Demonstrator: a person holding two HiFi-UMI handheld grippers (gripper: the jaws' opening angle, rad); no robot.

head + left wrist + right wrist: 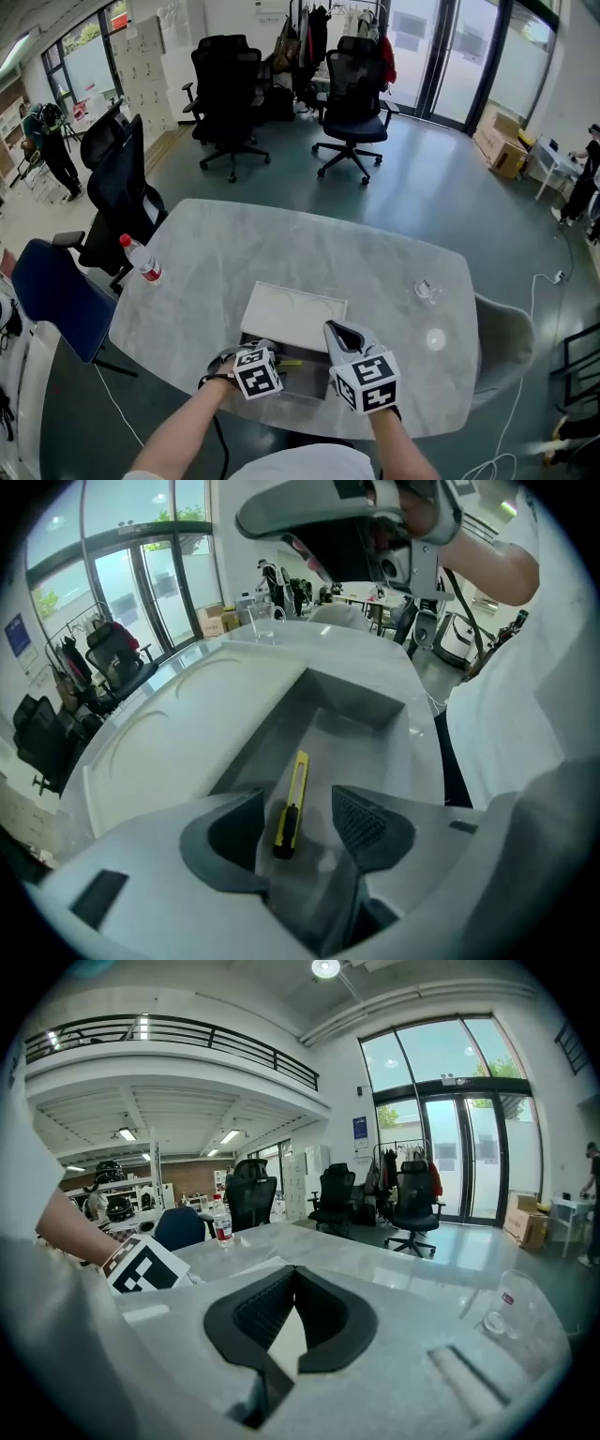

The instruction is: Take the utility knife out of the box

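Observation:
A yellow utility knife [291, 803] lies flat on the floor of the open grey box [361, 705], and shows as a yellow sliver [287, 363] in the head view. My left gripper [298, 825] reaches into the box, open, with one jaw on each side of the knife's black end and not touching it. The box's white lid [295, 314] lies folded back beyond it. My right gripper [339, 331] hovers over the box's right end, shut on nothing [293, 1274]. From the left gripper view it hangs overhead [347, 517].
The box sits near the front edge of the pale marble table [309, 248]. A water bottle [141, 260] stands at the table's left edge, a clear glass [427, 291] at the right. A blue chair [52, 295] and black office chairs [122, 187] stand around it.

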